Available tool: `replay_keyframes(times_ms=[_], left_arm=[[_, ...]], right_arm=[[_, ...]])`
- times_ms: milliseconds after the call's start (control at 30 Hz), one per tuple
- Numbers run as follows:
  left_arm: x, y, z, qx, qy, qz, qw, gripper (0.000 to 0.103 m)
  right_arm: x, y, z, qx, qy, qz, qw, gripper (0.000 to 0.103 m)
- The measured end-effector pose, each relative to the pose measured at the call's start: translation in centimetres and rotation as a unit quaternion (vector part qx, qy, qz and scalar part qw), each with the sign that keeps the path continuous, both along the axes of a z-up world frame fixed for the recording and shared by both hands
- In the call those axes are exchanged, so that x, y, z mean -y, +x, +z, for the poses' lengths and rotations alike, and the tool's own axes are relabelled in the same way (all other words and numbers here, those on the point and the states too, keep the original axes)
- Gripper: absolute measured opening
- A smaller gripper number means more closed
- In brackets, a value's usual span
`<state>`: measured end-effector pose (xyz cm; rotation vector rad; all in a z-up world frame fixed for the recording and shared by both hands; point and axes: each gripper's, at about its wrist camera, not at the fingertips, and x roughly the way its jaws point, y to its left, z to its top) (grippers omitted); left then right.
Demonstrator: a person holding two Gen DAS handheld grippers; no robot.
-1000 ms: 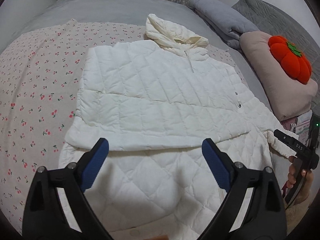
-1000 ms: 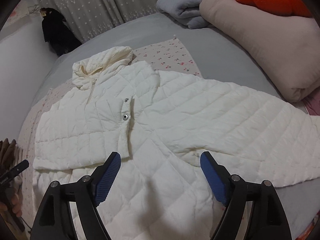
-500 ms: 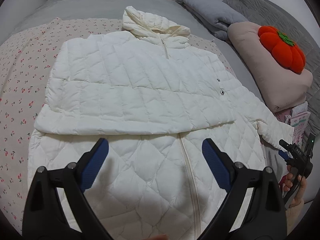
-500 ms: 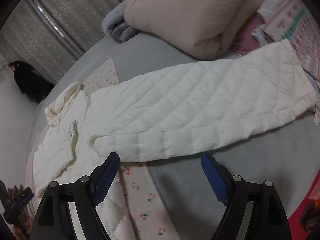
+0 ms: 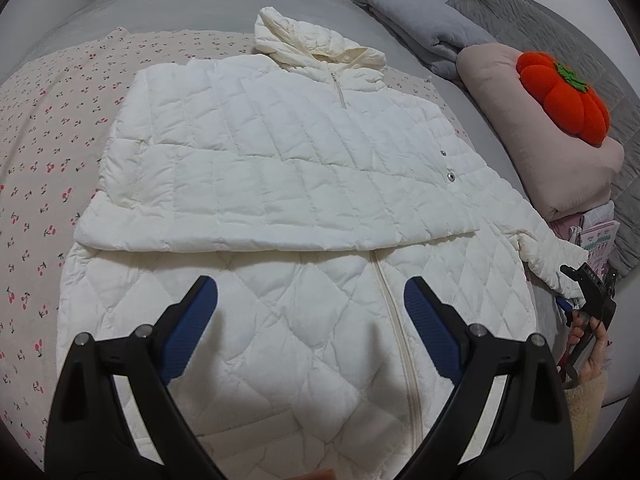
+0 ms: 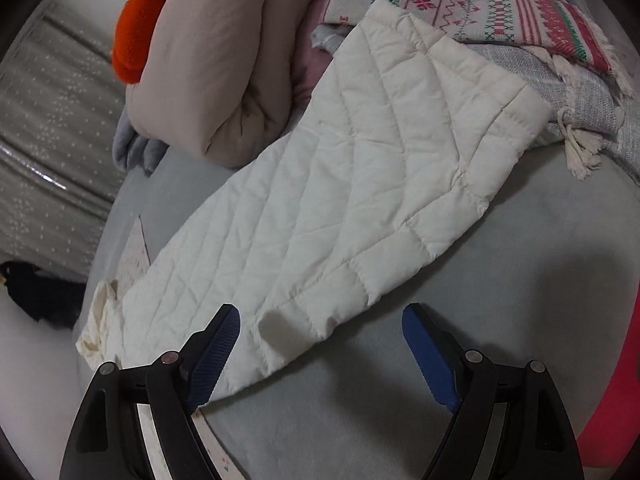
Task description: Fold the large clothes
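Note:
A white quilted hooded jacket [image 5: 280, 168] lies flat on the bed, front up. Its left sleeve is folded across the chest. Its right sleeve [image 6: 340, 200] stretches out to the right, the cuff near a pile of blankets. My left gripper [image 5: 310, 320] is open and empty above the jacket's lower front by the zipper. My right gripper [image 6: 320, 344] is open and empty just short of the sleeve's lower edge; it also shows in the left wrist view [image 5: 588, 292] at the sleeve's cuff.
A cherry-print sheet [image 5: 48, 140] covers the grey bed [image 6: 400, 400]. A beige folded quilt [image 5: 552, 140] with an orange pumpkin cushion [image 5: 564, 96] lies at the right, a grey blanket [image 5: 420, 28] behind it. A patterned tasselled blanket [image 6: 500, 4] lies past the cuff.
My right gripper has swung right and moved along the outstretched sleeve close to its cuff. My left gripper has shifted slightly over the jacket's lower front. Both stay open.

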<state>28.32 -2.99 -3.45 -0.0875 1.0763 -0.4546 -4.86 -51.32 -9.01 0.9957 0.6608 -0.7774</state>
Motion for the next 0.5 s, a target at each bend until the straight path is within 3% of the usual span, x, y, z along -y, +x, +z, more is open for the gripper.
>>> replay_keyframes(times_ms=[100,167,233,333,500], left_arm=[[-1.6,0.1,0.0,-0.006,-0.01,0.011,0.9999,0.094],[-2.8,0.1,0.0,-0.007,-0.019,0.017,0.9997,0.094],[-3.9,0.2,0.2,-0.005,-0.025,0.021,0.9994,0.094],[-5.5,0.5,0.5,0.0,-0.029,0.032,0.9991,0.094],[-7.7,0.9,1.3,0.009,-0.041,0.042,0.9982,0.094]], right_arm=[[0.9,0.7,0.0,-0.016,-0.022,-0.032,0.999,0.064],[1.5,1.4,0.1,-0.039,-0.034,-0.034,0.998,0.023],[2.2,1.5,0.6,-0.033,-0.03,-0.022,0.999,0.01],[1.2,2.3,3.7,-0.036,-0.079,-0.01,0.996,0.007],[-3.9,6.1,11.5,-0.01,-0.181,0.048,0.982,0.006]])
